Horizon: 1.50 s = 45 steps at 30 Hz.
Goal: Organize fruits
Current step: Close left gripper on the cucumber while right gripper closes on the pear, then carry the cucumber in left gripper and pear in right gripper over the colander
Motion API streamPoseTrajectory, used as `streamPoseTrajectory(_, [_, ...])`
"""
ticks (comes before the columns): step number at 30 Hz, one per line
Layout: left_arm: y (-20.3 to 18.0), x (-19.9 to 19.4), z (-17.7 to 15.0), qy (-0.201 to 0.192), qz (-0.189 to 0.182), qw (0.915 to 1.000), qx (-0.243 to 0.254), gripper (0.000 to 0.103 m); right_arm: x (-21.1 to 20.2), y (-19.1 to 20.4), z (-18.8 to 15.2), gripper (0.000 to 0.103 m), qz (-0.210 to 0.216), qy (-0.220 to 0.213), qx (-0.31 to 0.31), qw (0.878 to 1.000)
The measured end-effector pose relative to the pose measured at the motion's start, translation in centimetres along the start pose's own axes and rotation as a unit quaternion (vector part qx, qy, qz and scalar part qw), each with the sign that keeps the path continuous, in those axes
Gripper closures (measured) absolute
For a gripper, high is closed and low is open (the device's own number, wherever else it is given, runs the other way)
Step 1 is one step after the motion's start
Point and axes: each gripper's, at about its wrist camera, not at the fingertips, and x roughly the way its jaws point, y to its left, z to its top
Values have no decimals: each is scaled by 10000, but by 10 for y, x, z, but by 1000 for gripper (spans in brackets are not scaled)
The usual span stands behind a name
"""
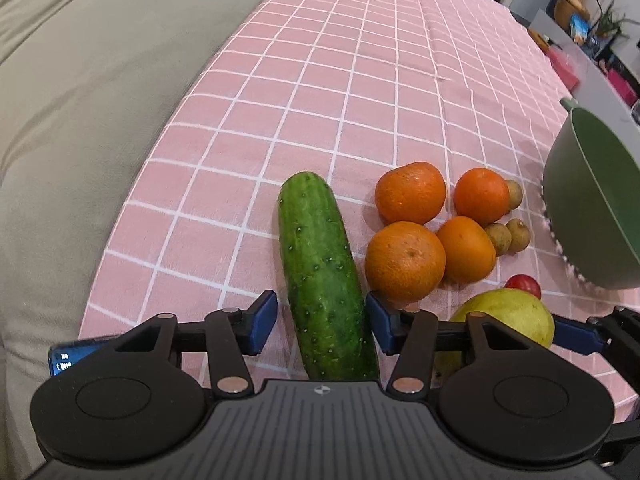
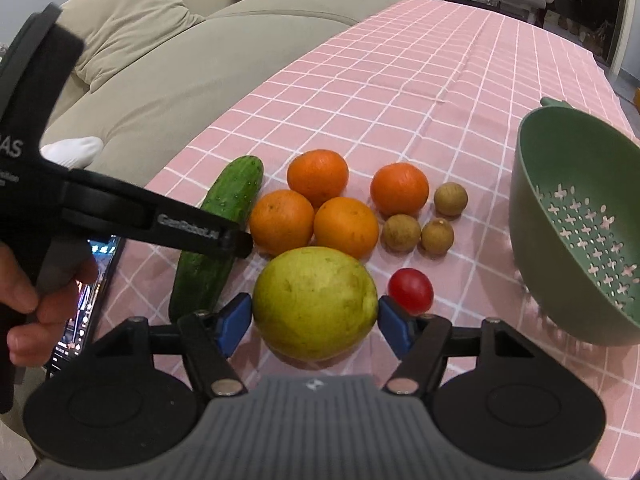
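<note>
A green cucumber (image 1: 320, 272) lies on the pink checked cloth between the pads of my left gripper (image 1: 322, 326); the left pad stands apart from it, the right pad is at its side. My right gripper (image 2: 315, 320) straddles a yellow-green guava (image 2: 314, 304), with its blue pads at the fruit's two sides. Several oranges (image 2: 346, 226) sit behind the guava, with three small brown longans (image 2: 402, 233) and a red cherry tomato (image 2: 411, 291) to the right. A green colander (image 2: 576, 216) stands empty at the right. The cucumber also shows in the right wrist view (image 2: 224, 220).
A beige sofa (image 1: 80, 120) runs along the table's left edge. A phone (image 2: 86, 308) lies at the near left corner. The left gripper's body (image 2: 120, 208) crosses the right wrist view's left side. Shelves with clutter (image 1: 580, 12) stand beyond the table.
</note>
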Motion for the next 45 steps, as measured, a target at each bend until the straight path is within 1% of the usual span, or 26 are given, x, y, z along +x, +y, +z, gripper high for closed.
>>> streamPoseTrajectory(2, [-2,1,0,-33,55,10000,61,47,1,2,2,37,-48,-24,-26,10000])
streamPoseTrajectory(4, [-2,1,-1,-63,37,9999,87,55,3,5,3,36,-94,-58,-65,9999])
streamPoseTrajectory(5, [-3,1,0,-70,31,9999,80,55,3,6,3,36,-114,-68,-85,9999])
streamPoseTrajectory(12, [-2,-1,-1,-65,58,9999,-75,57,3,12,3,37,-226,-114,-271,9993])
streamPoseTrajectory(17, [-4,-7,-4,-70,125,9998,-164,58,-8,13,1,38,-209,-166,-301,9992])
streamPoseTrajectory(20, [-6,-14,-5,-177,223,9994,-181,59,-18,13,1,38,-199,-236,-346,9989])
streamPoseTrajectory(22, [-7,-20,-5,-241,223,9992,-219,59,-25,13,1,38,-195,-271,-346,9988])
streamPoseTrajectory(26, [-10,-36,-8,-371,82,9986,-361,59,-40,10,-2,38,-200,-363,-347,9985])
streamPoseTrajectory(30, [-19,-51,-12,-508,5,9980,-384,59,-55,6,-5,38,-211,-481,-341,9980])
streamPoseTrajectory(35, [-29,-74,-14,-625,-277,9966,-461,59,-78,-3,-7,38,-210,-660,-318,9971])
streamPoseTrajectory(40, [-49,-97,-8,-743,-561,9948,-405,59,-106,-20,-5,38,-236,-846,-356,9955])
streamPoseTrajectory(45, [-82,-111,6,-869,-883,9922,-129,59,-130,-41,-2,38,-347,-940,-518,9936])
